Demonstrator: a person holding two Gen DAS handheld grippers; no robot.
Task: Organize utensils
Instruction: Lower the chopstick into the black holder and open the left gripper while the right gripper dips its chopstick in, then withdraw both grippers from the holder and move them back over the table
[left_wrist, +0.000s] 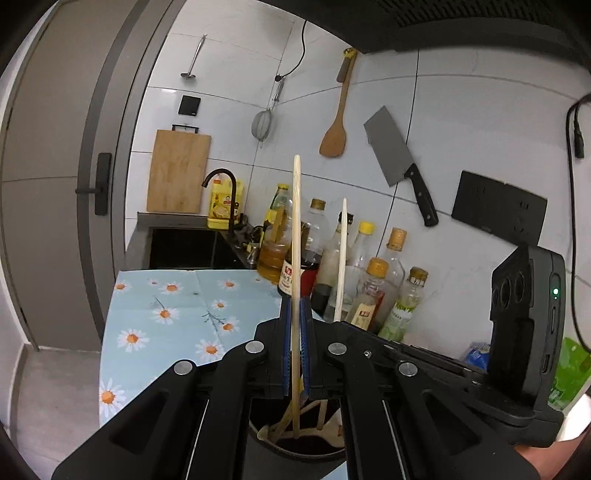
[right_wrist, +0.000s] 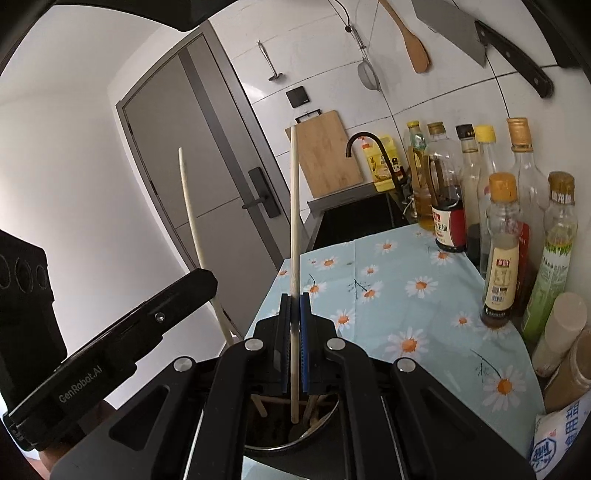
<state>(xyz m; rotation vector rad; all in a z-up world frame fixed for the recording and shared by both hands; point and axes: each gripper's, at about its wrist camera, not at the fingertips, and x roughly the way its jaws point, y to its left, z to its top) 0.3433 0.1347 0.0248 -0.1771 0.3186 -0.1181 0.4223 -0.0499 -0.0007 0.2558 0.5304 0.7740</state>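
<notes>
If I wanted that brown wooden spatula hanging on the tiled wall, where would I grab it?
Probably the bare middle of the brown wooden spatula's thin handle, coming straight from the front: it hangs flat against the wall, blade down, top hooked.

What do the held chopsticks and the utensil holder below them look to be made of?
Left tongs' chopstick and right tongs' chopstick: pale, matte, probably bamboo or wood, though no grain is resolvable. Utensil holder: dark body with a shiny rim, likely metal; uncertain.

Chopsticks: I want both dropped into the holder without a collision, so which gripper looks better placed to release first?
Either; neither has a clear edge. The left gripper and right gripper each pinch an upright chopstick whose lower end already sits inside the utensil holder.
</notes>
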